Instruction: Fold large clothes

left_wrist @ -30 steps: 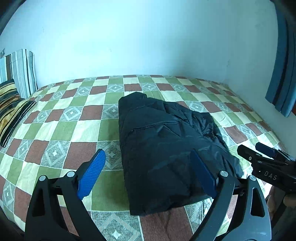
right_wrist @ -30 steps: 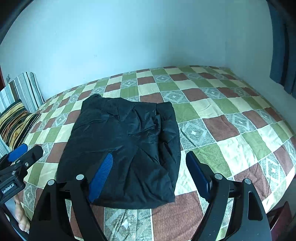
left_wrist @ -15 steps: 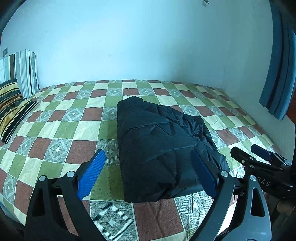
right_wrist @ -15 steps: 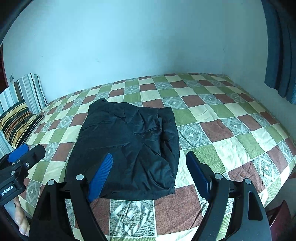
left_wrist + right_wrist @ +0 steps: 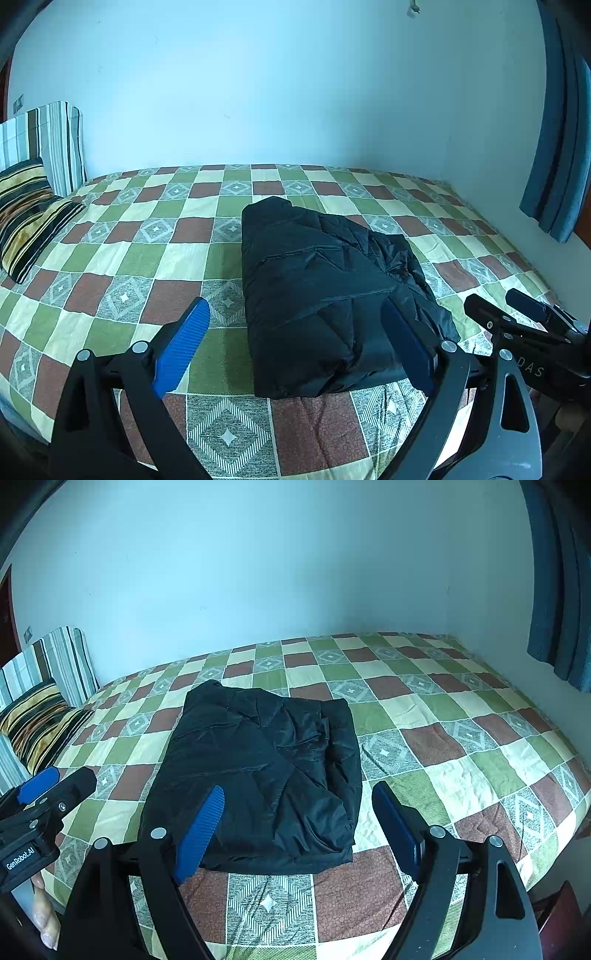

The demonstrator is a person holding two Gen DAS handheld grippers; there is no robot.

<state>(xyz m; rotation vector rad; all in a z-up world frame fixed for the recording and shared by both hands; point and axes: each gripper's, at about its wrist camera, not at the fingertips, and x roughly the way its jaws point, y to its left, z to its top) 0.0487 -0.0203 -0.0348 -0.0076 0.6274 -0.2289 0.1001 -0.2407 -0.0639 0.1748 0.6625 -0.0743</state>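
Observation:
A black puffy jacket (image 5: 325, 291) lies folded into a compact block on the checked bedspread (image 5: 122, 258); it also shows in the right wrist view (image 5: 258, 775). My left gripper (image 5: 295, 343) is open and empty, held above the near edge of the bed in front of the jacket. My right gripper (image 5: 295, 823) is open and empty, also held back from the jacket's near edge. Each gripper shows at the side of the other's view: the right one (image 5: 517, 314) and the left one (image 5: 48, 786).
Striped pillows (image 5: 33, 206) lean at the bed's left end against the wall. A blue curtain (image 5: 554, 155) hangs at the right. The pale wall runs behind the bed. The bed's near edge (image 5: 295, 949) is just below the grippers.
Both grippers have drawn back and up from the jacket; it looks smaller and farther, and more wall shows. Both stay open. The jacket has not moved.

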